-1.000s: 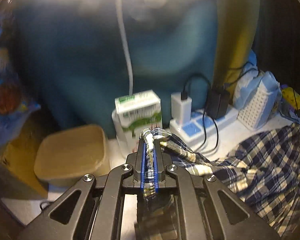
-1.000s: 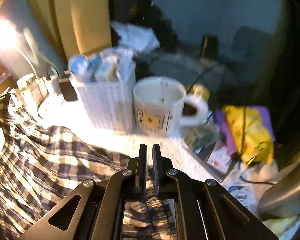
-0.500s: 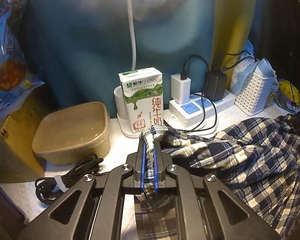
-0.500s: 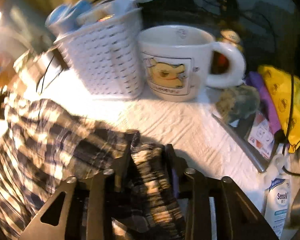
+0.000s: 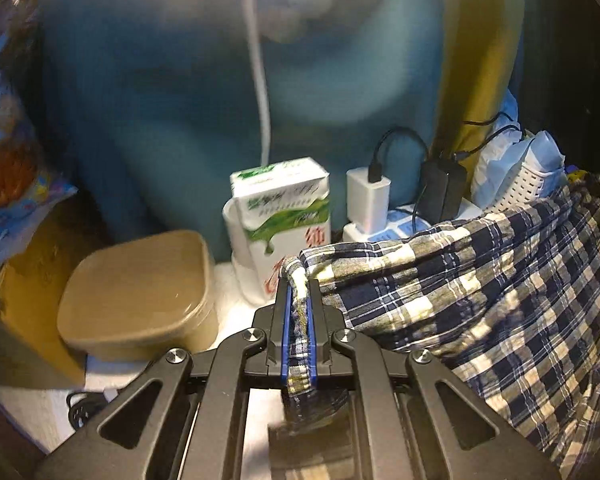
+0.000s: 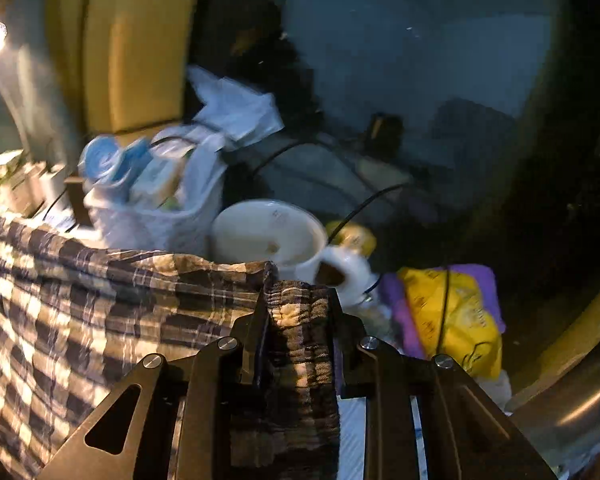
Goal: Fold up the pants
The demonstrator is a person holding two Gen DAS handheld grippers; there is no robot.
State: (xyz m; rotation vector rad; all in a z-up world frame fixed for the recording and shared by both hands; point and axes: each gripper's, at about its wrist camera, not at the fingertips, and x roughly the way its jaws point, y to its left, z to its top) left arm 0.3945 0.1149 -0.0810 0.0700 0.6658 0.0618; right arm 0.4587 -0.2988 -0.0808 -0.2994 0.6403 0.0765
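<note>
— Between the blue pads of the left gripper [image 5: 299, 300], what do you see in the left wrist view?

— A gathered edge of the plaid pants [image 5: 480, 292]. The jaws are pressed nearly together on it, so the cloth is pinched tight. From there the fabric stretches away to the right, raised off the white tabletop [image 5: 28, 412], and it hides the lower part of the power strip [image 5: 384, 234].

— And behind the fingers?

— A milk carton [image 5: 284, 208] stands just beyond the tips. A tan lidded container [image 5: 140, 292] sits to its left, near the tabletop's left edge. A white charger [image 5: 368, 200] and a black adapter [image 5: 444, 190] are plugged into the strip, and a white basket [image 5: 528, 184] is at the far right by the back edge.

— Now the right wrist view.

— The right gripper [image 6: 298, 300] has a thicker bunch of the same pants between its fingers. Its jaws stand moderately apart and are closing on that bunch, and both pads meet the cloth. The fabric runs off to the left, held up like a curtain.

— What lies past it?

— A white mug [image 6: 268, 236] just beyond the cloth edge, the basket to its left stuffed with packets, and a yellow packet [image 6: 452, 316] on something purple at the right. The picture is dim and somewhat blurred.
</note>
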